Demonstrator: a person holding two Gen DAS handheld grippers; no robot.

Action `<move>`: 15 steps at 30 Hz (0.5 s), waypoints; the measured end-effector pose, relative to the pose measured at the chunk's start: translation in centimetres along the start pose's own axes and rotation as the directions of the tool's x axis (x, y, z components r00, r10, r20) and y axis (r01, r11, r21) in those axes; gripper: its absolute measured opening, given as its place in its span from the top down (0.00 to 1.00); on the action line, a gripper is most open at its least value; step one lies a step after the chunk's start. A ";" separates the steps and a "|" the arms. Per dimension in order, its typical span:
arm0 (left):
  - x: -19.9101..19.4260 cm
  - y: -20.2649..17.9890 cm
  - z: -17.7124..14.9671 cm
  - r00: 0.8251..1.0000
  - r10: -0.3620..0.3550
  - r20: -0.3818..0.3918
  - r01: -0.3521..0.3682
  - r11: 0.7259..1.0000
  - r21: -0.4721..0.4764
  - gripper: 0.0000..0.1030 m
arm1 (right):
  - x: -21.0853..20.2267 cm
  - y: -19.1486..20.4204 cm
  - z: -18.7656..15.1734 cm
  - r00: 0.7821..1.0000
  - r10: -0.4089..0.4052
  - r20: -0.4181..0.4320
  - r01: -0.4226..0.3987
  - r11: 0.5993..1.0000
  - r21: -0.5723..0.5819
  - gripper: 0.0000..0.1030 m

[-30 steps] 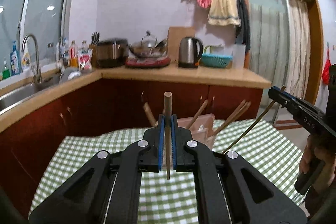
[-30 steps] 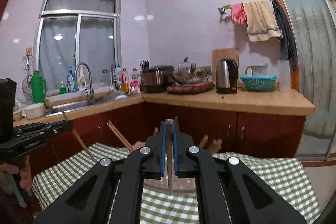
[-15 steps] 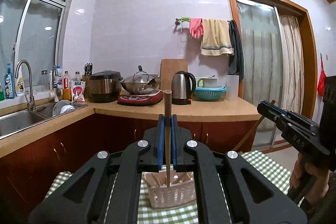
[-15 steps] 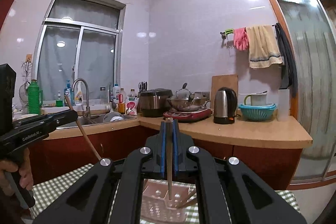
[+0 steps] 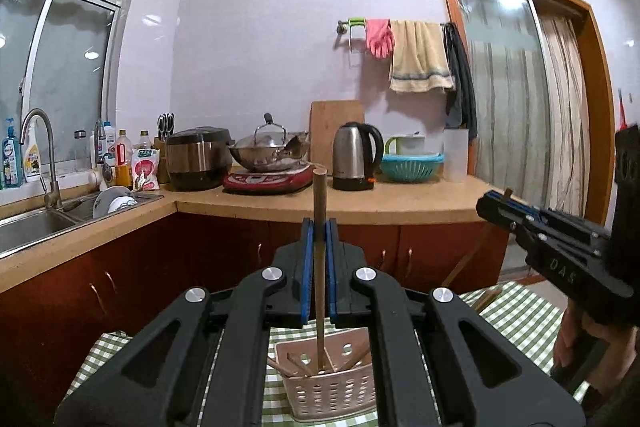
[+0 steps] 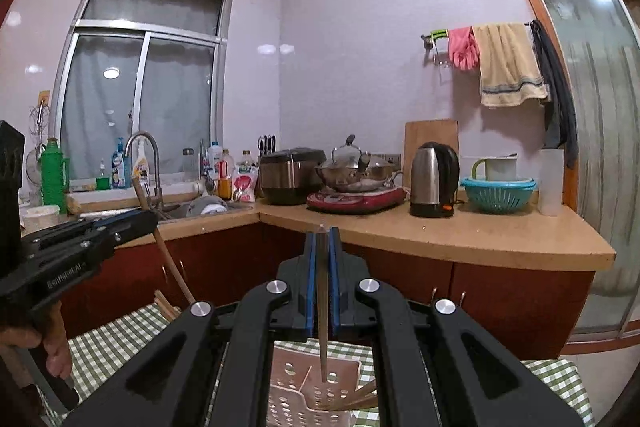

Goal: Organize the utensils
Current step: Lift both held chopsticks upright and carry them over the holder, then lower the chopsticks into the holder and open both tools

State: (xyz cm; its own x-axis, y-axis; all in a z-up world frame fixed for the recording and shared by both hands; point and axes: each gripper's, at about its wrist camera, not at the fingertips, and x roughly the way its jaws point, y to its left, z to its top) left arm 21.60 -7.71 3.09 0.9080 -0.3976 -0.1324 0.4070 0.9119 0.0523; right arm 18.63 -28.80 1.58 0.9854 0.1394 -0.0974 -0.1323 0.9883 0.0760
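Your fingers are clamped: the left gripper [image 5: 319, 267] grasps one wooden chopstick [image 5: 319, 227] upright, the right gripper [image 6: 322, 279] another chopstick [image 6: 322, 307]. Both hang above the pink basket [image 5: 332, 391] on the checked tablecloth [image 5: 516, 311]. You're mid-delivery; next, lower each tip into the basket before letting go.

Both wrist views face the kitchen counter [image 5: 400, 203], side by side, sharing basket [image 5: 332, 387], probably close below

A green-checked table [image 5: 516, 311] carries a perforated pink basket [image 5: 332, 387].
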 end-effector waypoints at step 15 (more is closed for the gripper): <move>4.2 0.4 -5.3 0.997 0.013 -0.073 -0.014 1.000 -0.011 0.94 | 3.1 0.0 -4.6 0.994 0.012 -0.106 -0.010 1.000 0.017 0.94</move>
State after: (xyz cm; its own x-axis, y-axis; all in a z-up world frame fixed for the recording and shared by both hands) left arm 25.04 -8.51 -2.69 0.9036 -0.3769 -0.2037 0.3929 0.9185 0.0436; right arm 21.21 -28.04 -3.29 0.9668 0.1571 -0.2013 -0.1407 0.9856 0.0935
